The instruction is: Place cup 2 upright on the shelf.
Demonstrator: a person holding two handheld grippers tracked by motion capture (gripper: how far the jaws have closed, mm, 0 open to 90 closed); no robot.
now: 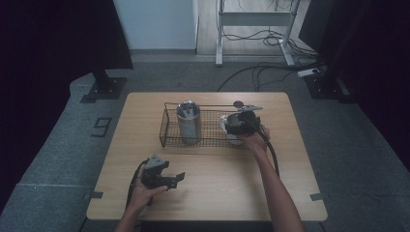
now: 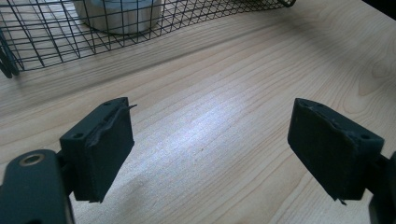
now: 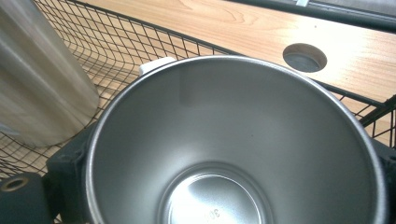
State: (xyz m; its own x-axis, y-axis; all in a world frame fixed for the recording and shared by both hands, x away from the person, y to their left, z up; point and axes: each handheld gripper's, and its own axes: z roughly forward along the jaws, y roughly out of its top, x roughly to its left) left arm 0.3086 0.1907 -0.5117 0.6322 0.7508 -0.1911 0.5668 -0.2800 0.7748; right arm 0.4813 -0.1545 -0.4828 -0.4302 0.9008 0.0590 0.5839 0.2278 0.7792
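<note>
Inside the wire basket's right end, a steel cup sits between the right hand-held gripper's jaws

Seen from the right gripper view, the steel cup (image 3: 233,149) has its open mouth toward the camera, with the dark jaws hugging both sides of its wall, so the right hand-held gripper (image 1: 240,123) pinches it. Just beside it stands a taller metal canister (image 1: 188,122), upright in the wire basket (image 1: 167,126) near the far middle of the tabletop (image 1: 217,179). Well apart, at the near left, the left hand-held gripper (image 2: 210,149) rests low over bare wood, its pads spread wide with nothing between them
</note>
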